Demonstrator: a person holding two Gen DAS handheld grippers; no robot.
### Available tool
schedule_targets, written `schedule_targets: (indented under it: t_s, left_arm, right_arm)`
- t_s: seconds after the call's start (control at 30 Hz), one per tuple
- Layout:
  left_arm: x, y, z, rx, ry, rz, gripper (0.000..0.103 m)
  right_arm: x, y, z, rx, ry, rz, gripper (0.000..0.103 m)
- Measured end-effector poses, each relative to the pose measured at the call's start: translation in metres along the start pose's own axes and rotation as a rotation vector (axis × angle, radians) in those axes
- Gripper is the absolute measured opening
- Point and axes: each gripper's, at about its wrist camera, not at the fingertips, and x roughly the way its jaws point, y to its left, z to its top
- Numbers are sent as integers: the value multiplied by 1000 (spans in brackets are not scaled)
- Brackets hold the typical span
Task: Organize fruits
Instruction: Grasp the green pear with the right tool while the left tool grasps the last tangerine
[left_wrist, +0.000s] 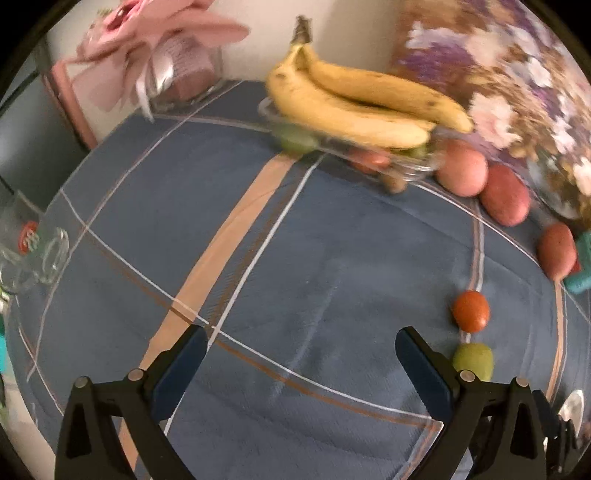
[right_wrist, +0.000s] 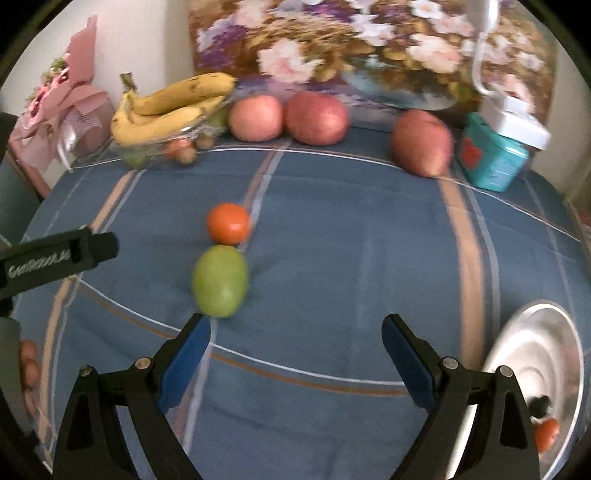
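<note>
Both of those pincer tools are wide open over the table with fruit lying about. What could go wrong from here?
The green fruit touches the orange fruit, so closing the right tool on one may knock the other rolling. The bananas sit piled on a glass bowl and could slide off if bumped. The steel plate sits near the table's edge.

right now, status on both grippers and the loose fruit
Left gripper open, empty. Right gripper open, empty. Green fruit and orange fruit loose on the cloth, touching, just ahead of the right gripper. Nothing in the way.
</note>
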Motion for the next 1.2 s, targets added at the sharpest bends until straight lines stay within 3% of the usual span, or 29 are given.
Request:
schedule_targets:
  t_s: [0.27, 0.4, 0.57, 0.63, 0.83, 0.9, 1.2]
  left_arm:
    - [8, 4, 9, 5, 2, -44, 103]
    - [13, 2, 13, -24, 22, -109, 103]
    - [15, -6, 16, -33, 18, -155, 102]
    - [13, -11, 17, -39, 16, -195, 102]
    - [17, -36, 16, -21, 20, -263, 100]
    - [23, -50, 14, 2, 30, -282, 95]
    - [25, -121, 1, 218, -28, -301, 79]
  right_arm:
    - [27, 21, 13, -27, 18, 20, 93]
    - [39, 25, 16, -35, 22, 23, 69]
    - [44, 28, 19, -29, 21, 56, 56]
    - [43, 30, 20, -36, 20, 79, 42]
    - [39, 16, 23, 2, 26, 86, 42]
    - [34, 0, 25, 36, 16, 64, 42]
    - [12, -74, 25, 213, -30, 7, 42]
